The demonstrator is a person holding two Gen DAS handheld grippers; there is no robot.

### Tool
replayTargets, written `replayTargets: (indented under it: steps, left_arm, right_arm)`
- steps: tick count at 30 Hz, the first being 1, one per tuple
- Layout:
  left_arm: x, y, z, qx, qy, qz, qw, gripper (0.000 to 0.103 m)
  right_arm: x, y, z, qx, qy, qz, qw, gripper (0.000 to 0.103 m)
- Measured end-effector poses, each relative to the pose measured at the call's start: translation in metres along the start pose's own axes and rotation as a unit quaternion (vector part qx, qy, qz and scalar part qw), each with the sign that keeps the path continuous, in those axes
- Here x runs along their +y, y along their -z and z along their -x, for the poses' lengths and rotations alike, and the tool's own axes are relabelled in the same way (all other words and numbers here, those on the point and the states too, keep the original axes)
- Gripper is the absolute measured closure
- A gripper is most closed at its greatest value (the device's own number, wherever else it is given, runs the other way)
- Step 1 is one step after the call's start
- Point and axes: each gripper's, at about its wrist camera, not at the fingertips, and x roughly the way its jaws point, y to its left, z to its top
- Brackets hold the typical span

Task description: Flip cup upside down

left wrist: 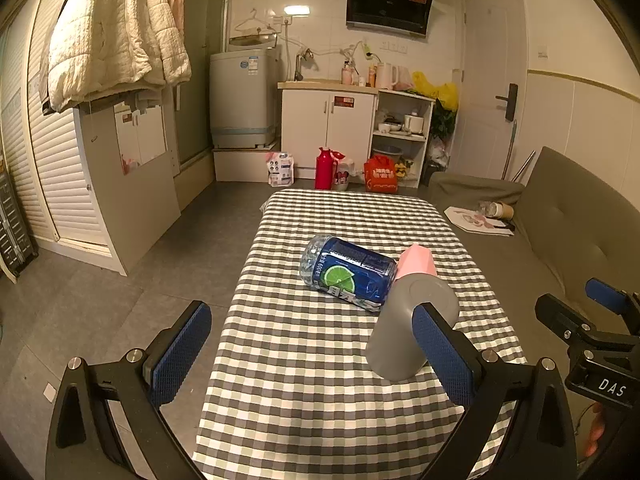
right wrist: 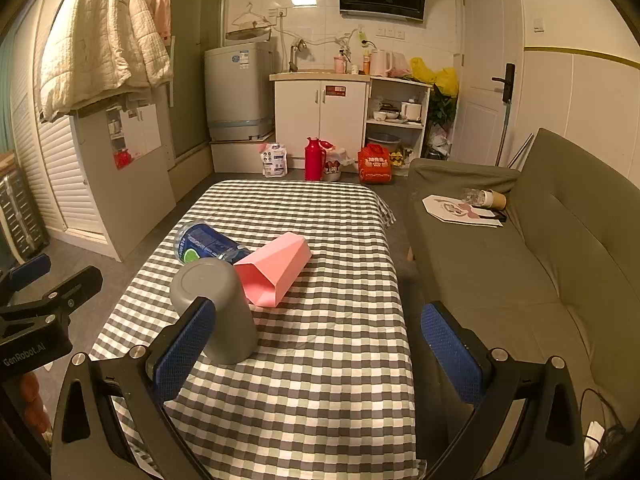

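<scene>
1. The table, covered in a grey-and-white checked cloth, fills the middle of both wrist views; a grey sofa runs along its right side.
2. The left gripper hangs over the near left part of the table with its blue pads spread wide and nothing between them. The right gripper is equally wide open and empty, over the near right part.
3. The grey cup already stands mouth-down on the cloth, its closed base facing up, so by my reading the flip looks done. It sits near the table's left-hand middle, in line with the right gripper's left finger; whether that finger touches it I cannot tell.
4. The blue plastic bottle lies on its side just behind the cup, seemingly touching it.
5. The pink cup also lies on its side, just beside the grey cup, open mouth toward the camera.
6. Risks, as I judge them:
   - A sideways sweep of either open finger could clip the grey cup and tip it, since it is tall and light-looking.
   - Nudging the round bottle could roll it into the cup.
   - If the pink cup is the intended one, its faceted, tapered wall may slip from the pads.
   - Dragging the cloth would shift everything together.
</scene>
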Motion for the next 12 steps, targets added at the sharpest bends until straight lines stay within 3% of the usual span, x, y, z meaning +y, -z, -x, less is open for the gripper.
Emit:
replayTargets:
  steps: [12]
  left_arm:
    - [0.0009,0.0002,-0.0008,-0.001,-0.003,-0.003,1.0000,0.000]
  right_arm:
    - [0.0013,-0.0009,-0.0030,0.003,0.002,0.003,1.000,0.000]
